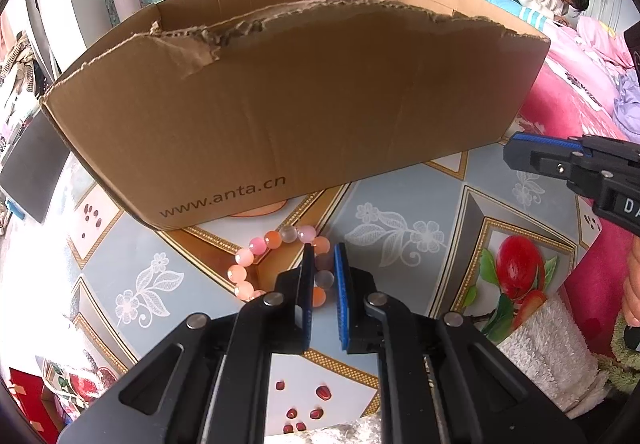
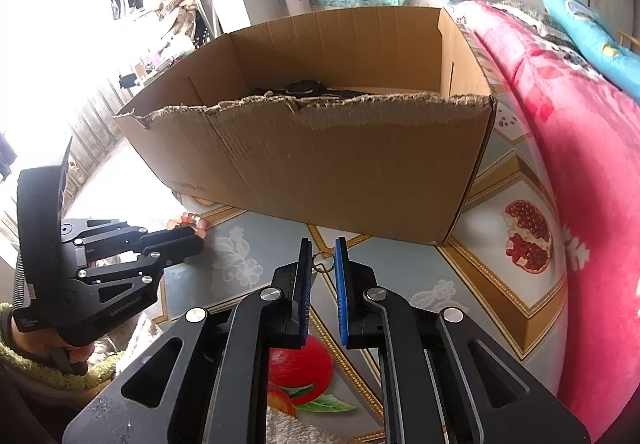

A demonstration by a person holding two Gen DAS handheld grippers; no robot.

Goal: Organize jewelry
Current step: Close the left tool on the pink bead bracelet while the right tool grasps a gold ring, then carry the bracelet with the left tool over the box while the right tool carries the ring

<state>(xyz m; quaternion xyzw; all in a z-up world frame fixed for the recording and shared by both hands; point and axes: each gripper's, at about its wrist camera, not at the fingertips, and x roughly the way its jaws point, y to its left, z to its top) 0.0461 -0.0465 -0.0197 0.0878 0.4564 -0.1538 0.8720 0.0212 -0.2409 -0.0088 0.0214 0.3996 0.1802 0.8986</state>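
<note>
**Bead bracelet and wire ring between the fingers, in front of the box**

Patterned oilcloth (image 1: 400, 204) with grey flowers, gold borders and red fruit covers the surface; a pink blanket (image 2: 560, 124) lies along its right edge. On the cloth stands a brown cardboard box (image 1: 280, 104) with a torn front rim and a printed web address; something dark lies inside it, too hidden to tell what.

Just in front of the box's front wall lies a bracelet of round pink, orange and milky translucent beads (image 1: 272, 240). The left gripper (image 1: 322, 256) has its blue-padded fingers narrow, and the right side of the bead loop runs through the gap between them; whether the pads press the beads I cannot tell.

The right gripper (image 2: 323, 248) holds its fingers equally narrow near the box's front right corner. A small thin ring of yellowish wire (image 2: 323, 264) sits in the gap near the tips, beside the left pad; a firm pinch is not clear. From the right wrist view, the left gripper points at the beads near the box's front left corner.
</note>
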